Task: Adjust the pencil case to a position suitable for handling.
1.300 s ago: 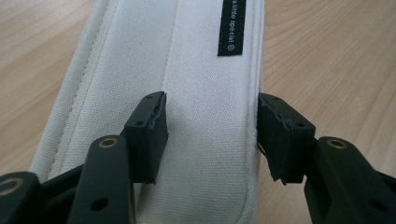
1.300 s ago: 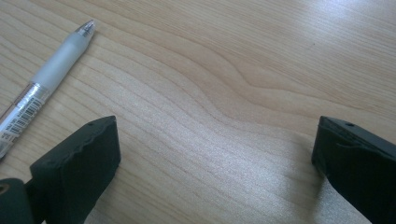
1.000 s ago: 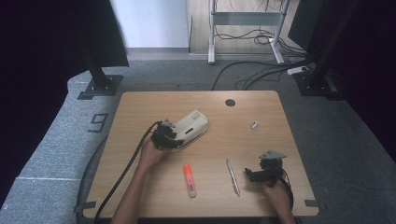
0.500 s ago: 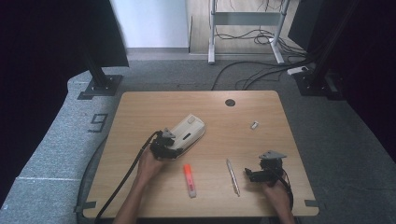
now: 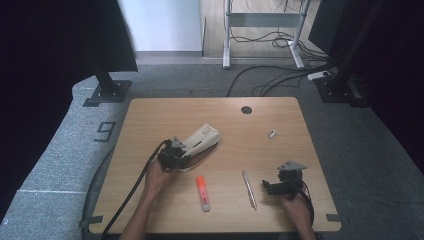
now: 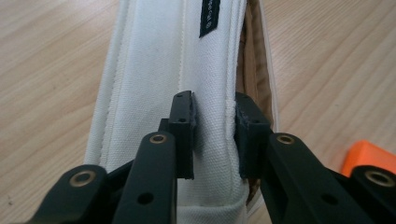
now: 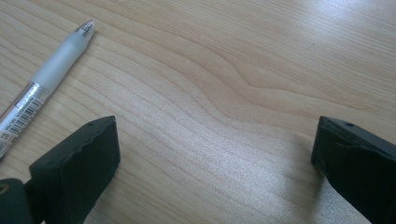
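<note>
A white fabric pencil case [image 5: 201,142] lies slanted near the table's middle, its open side showing a tan lining [image 6: 252,70]. My left gripper [image 5: 172,154] sits at the case's near end. In the left gripper view its jaws have just been closing and now pinch the case's top fabric [image 6: 212,126] between both pads. My right gripper [image 5: 281,186] rests low at the front right of the table, jaws wide open over bare wood [image 7: 215,140]. A clear pen [image 5: 249,189] lies just to its left, its tip [image 7: 84,28] near the left jaw.
An orange highlighter [image 5: 202,192] lies in front of the case, its end [image 6: 369,158] beside my left gripper. A small white object [image 5: 272,134] sits at the back right, and a dark cable hole [image 5: 246,110] near the far edge. Cables trail off the table's front.
The left gripper has slid down and leftward along the case toward its near end, and the case has shifted with it. The right gripper has stayed put.
</note>
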### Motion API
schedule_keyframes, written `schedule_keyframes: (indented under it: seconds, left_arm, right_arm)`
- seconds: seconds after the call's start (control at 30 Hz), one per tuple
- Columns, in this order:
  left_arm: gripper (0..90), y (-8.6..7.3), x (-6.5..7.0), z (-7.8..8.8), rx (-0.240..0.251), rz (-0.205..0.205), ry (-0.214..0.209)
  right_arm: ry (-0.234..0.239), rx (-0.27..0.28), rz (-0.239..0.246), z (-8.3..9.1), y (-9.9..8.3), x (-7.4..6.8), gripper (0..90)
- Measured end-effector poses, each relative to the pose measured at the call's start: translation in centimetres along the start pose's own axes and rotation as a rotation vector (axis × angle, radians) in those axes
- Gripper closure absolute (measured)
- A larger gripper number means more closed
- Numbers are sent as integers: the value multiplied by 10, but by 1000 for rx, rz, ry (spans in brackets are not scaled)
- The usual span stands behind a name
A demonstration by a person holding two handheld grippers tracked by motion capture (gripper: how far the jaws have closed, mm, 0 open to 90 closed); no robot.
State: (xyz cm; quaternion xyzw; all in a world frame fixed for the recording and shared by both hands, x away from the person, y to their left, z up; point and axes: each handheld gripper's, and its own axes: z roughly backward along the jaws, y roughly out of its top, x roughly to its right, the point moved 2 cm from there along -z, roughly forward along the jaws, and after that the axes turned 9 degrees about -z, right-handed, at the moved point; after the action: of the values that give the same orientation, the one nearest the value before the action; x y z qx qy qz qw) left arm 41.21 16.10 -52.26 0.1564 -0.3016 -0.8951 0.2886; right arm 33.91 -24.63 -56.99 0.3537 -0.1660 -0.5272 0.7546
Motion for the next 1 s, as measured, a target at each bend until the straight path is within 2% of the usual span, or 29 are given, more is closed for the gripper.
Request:
schedule_keyframes:
  seconds: [0.27,0.5,1.0]
  left_arm:
    - [765,-7,-7,19,76,57,-94]
    - [768,-10,-11,32,113,80,-137]
    - [771,-15,-13,42,151,74,-133]
  right_arm:
    - [0,0,0,0,0,0,8]
    - [1,-1,0,0,0,0,8]
    - [2,-1,-1,0,0,0,8]
